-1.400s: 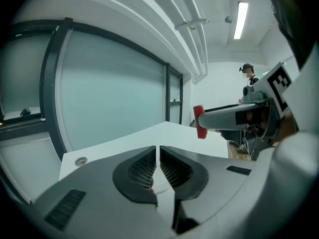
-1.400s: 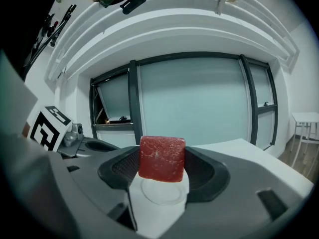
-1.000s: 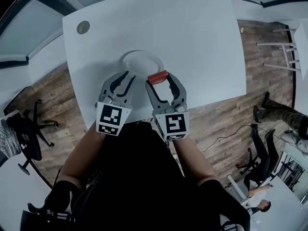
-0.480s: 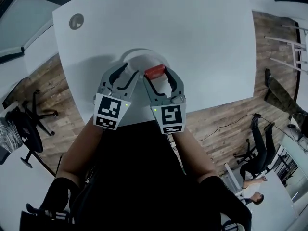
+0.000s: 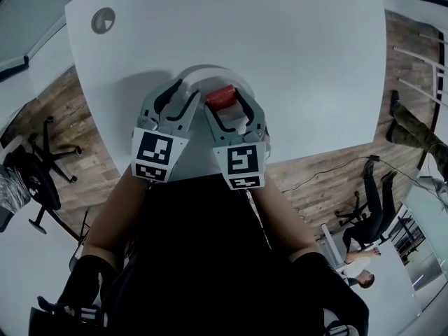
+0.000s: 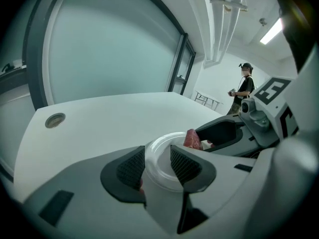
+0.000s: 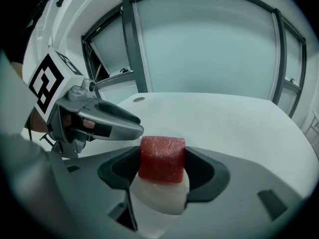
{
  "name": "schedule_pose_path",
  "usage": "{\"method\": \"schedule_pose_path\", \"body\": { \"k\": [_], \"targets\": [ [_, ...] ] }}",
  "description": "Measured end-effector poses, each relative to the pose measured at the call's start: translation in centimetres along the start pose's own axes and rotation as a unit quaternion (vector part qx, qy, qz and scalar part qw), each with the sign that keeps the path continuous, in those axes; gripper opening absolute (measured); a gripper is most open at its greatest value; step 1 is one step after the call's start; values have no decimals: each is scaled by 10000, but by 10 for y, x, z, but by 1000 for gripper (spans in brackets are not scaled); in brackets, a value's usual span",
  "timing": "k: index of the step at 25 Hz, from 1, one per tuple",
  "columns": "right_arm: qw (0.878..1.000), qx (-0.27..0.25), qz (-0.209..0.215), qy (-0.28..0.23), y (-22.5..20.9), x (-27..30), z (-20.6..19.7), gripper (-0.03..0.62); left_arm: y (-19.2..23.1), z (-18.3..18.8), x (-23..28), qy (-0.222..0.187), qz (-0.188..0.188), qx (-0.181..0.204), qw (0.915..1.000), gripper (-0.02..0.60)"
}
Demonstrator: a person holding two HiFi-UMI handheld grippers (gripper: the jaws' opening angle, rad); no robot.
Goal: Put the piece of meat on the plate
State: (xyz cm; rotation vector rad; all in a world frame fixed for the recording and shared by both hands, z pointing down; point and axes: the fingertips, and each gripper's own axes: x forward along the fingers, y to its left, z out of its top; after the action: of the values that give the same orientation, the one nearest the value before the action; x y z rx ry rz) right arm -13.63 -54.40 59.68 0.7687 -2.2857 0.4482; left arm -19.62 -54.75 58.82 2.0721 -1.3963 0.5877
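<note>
1. Gripping the meat [image 7: 162, 159] from both sides, the right hand-held gripper [image 7: 162, 164] has its dark pads pressed flat against the block.
2. The meat is a deep red, blocky chunk with rounded corners and a grainy, faintly mottled surface.
3. In the right gripper view its near face looks almost square. In the head view it reads as a little longer from jaw to jaw than from front to back, so its long axis runs level across the jaws.
4. It sits at the jaw tips, over the white plate [image 5: 207, 68] on the tabletop [image 5: 294, 47]. Whether its underside touches the plate I cannot tell.
5. The left hand-held gripper [image 6: 157, 159] is released, jaws spread with nothing between the pads, and the plate rim shows through the gap beyond them.
6. It sits just beside the right one, at the plate's near-left edge.
</note>
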Motion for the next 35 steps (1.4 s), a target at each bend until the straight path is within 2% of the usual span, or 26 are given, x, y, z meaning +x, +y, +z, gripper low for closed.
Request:
{"method": "schedule_pose_path", "body": {
  "k": [7, 11, 12, 14, 15, 18, 21, 28, 35],
  "targets": [
    [9998, -105, -31, 145, 2, 11, 4, 282, 4, -1, -2, 14, 22, -51, 10000, 143],
    [9995, -41, -122, -285, -1, -9, 24, 282, 3, 8, -13, -173, 122, -47, 9998, 143],
    [9987, -10, -211, -455, -3, -16, 31, 259, 4, 10, -17, -234, 187, -45, 9995, 143],
    [9958, 39, -429, -813, -7, -30, 44, 43, 5, 16, -27, -397, 353, -54, 9986, 143],
    [9944, 81, -445, -957, -7, -36, 49, 3, 4, 19, -33, -508, 427, -59, 9978, 142],
    [9903, 216, -310, -1336, 0, -58, 60, 3, -6, 32, -56, -926, 643, 40, 9936, 140],
    [9838, 160, -370, -1745, 8, -93, 70, 3, -21, 46, -86, -1412, 967, 225, 9850, 5],
    [9642, -81, -470, -2610, 39, -183, 66, 3, -89, 53, -156, -2203, 1026, 439, 9690, 5],
    [9430, -106, -801, -3229, 48, -275, 51, 2, -163, 66, -214, -2800, 929, 795, 9522, 5]
  ]
}}
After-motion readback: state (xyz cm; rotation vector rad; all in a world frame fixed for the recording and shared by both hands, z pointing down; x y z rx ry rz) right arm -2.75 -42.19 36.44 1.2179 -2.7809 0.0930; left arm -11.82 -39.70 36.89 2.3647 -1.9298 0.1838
